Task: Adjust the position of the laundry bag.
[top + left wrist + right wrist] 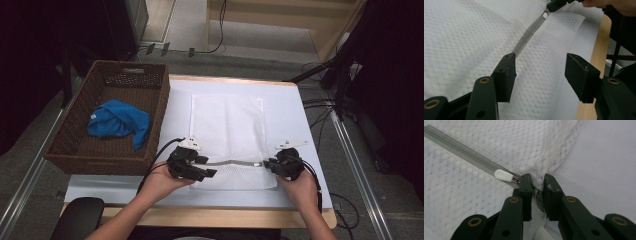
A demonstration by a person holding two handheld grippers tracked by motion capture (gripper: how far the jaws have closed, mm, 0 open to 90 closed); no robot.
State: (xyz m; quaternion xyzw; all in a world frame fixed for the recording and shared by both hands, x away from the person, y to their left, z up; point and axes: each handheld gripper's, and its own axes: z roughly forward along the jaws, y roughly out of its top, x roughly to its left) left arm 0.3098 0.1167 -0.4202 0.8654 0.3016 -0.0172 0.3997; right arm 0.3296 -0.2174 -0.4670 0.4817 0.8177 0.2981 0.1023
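A white mesh laundry bag (227, 125) lies flat on the table, with a grey zipper (235, 163) running across its near end. My left gripper (210, 172) sits at the zipper's left end. In the left gripper view it (540, 72) stands open: one pad rests beside the zipper tape (529, 33) and the other hangs apart over the mesh. At the zipper's right end, my right gripper (267, 164) is shut on a fold of the bag's mesh. The right gripper view shows its jaws (537, 182) pinching the fabric right beside the white zipper pull (503, 175).
A brown wicker basket (75, 150) stands at the table's left and holds a blue cloth (119, 121). A white mat (290, 115) covers the tabletop, and the wooden front edge (215, 217) lies close behind both hands. Cables and stands are on the floor to the right.
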